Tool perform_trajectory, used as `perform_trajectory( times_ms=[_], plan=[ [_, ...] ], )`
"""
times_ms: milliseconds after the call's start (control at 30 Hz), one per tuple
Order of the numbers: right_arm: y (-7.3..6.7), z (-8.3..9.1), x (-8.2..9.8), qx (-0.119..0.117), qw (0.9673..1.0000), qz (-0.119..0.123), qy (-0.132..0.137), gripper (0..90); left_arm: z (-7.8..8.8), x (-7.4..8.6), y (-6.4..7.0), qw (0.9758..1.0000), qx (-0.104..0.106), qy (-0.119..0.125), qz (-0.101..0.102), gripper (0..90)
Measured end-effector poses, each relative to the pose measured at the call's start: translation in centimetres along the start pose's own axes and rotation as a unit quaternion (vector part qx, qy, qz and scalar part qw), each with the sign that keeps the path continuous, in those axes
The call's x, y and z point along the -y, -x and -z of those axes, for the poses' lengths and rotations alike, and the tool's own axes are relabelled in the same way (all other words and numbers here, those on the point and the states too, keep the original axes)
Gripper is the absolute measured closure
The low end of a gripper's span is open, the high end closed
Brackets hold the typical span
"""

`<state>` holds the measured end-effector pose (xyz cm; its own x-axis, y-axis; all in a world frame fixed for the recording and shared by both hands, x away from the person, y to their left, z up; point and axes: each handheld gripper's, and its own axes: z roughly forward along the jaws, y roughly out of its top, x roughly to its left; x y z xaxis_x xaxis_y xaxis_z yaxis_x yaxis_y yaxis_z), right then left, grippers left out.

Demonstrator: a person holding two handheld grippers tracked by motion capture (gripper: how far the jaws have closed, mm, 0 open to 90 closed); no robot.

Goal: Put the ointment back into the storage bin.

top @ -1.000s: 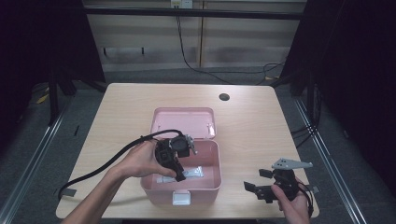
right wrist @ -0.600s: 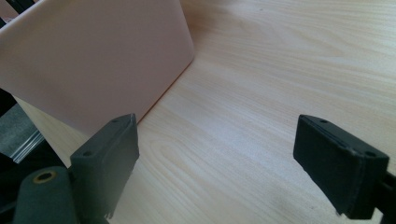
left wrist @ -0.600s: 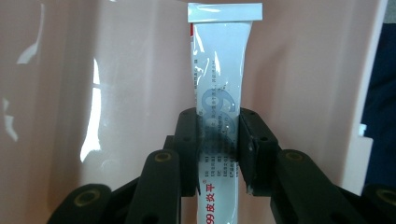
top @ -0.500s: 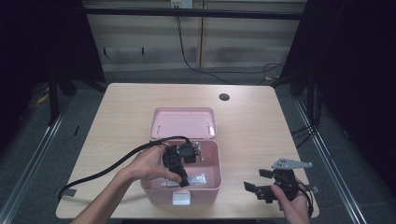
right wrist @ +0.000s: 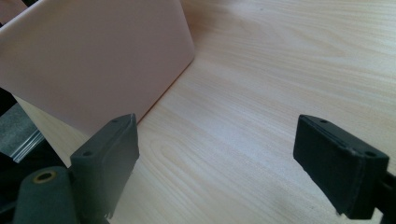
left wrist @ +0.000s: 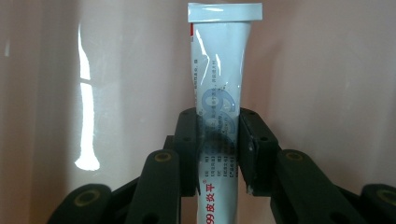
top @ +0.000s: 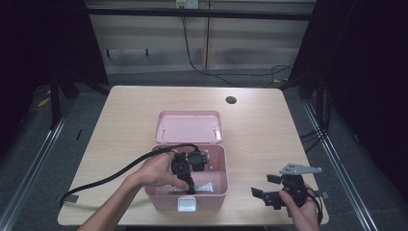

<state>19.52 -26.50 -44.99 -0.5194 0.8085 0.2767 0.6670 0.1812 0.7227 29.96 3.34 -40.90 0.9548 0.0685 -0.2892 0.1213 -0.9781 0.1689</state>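
An open pink box (top: 165,198) stands at the table's near middle, its lid (top: 189,126) laid back behind it. My left gripper (top: 190,186) points down into the box and is shut on a white tube (left wrist: 219,70) with printed text. In the left gripper view the two pads (left wrist: 252,144) press the tube's sides, with the box's pink inner wall (left wrist: 327,70) close behind. My right gripper (top: 263,186) rests low over the table to the right of the box. It is open with nothing between its jaws (right wrist: 217,158), and the box's outer wall (right wrist: 93,60) lies ahead to its left.
The wooden table (top: 125,110) has a dark round hole (top: 231,100) at the back right. A black cable (top: 110,175) trails from the left gripper across the table's left front. Dark floor and rails flank the table.
My left gripper has sunk lower into the box with the tube in its jaws, shifting slightly toward the front wall. The right gripper has kept still.
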Motion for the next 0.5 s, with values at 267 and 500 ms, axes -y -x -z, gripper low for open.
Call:
perform_trajectory(
  times_ms=[267, 500],
  plan=[
    [0.0, 0.0, 0.0, 0.001, 1.0000, -0.001, -0.001, 13.8, -0.6, -0.2, -0.1, 1.0000, 0.002, 0.003, -0.002, 71.0],
    [0.0, 0.0, 0.0, 0.001, 1.0000, 0.001, -0.001, 13.8, -1.5, -0.4, -0.1, 0.9999, 0.010, -0.002, -0.005, 71.0]
  ],
)
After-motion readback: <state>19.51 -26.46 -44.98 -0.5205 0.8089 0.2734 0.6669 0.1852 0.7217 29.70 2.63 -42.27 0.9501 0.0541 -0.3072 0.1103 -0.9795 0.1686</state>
